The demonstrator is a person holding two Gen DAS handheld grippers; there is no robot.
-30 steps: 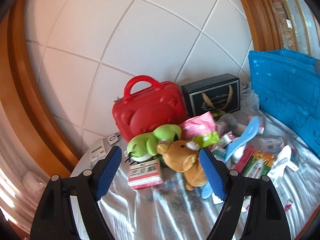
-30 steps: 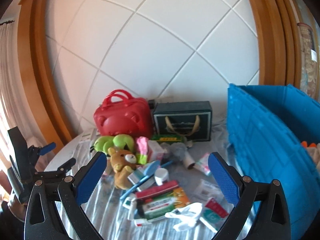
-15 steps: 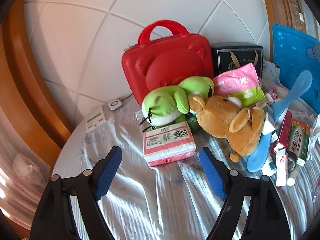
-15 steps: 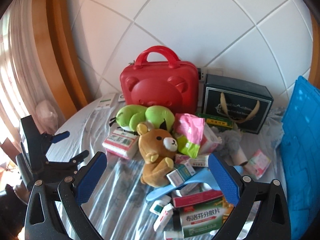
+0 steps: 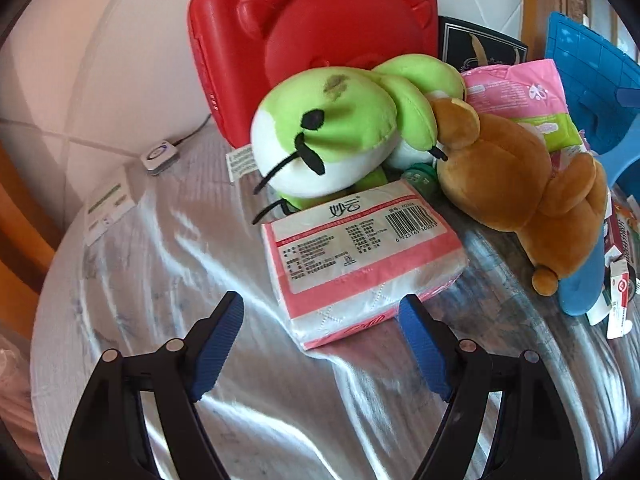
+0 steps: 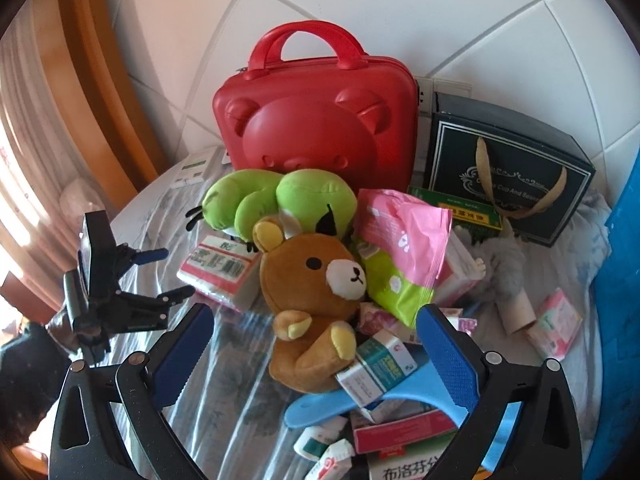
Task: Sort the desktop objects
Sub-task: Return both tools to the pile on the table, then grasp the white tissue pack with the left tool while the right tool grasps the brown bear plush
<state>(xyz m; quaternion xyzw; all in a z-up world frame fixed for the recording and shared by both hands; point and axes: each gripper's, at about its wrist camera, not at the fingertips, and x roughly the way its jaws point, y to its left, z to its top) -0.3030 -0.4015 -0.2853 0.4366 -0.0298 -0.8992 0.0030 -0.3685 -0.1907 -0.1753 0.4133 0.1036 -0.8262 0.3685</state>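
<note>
In the left wrist view my left gripper (image 5: 320,312) is open, low over the table. The near corner of a pink and white tissue pack (image 5: 360,252) lies between its blue fingertips, and the pads do not press on it. Behind the pack a green frog plush (image 5: 332,132) leans on a red bear-faced case (image 5: 320,40). A brown bear plush (image 5: 520,184) lies to the right. My right gripper (image 6: 316,316) is open above the brown bear plush (image 6: 316,280). The left gripper (image 6: 172,274) shows at the left, next to the tissue pack (image 6: 220,268).
A blue crate (image 6: 624,280) walls the right side. A dark gift box (image 6: 500,176) stands at the back by the red case (image 6: 316,120). A pink and green packet (image 6: 400,256), medicine boxes (image 6: 376,372), a blue plastic paddle (image 6: 360,400) and a cardboard tube (image 6: 516,308) crowd the cloth.
Both grippers have come down and forward toward the pile. The left one now frames the tissue pack and the right one the brown bear. Neither has changed its jaw width.
</note>
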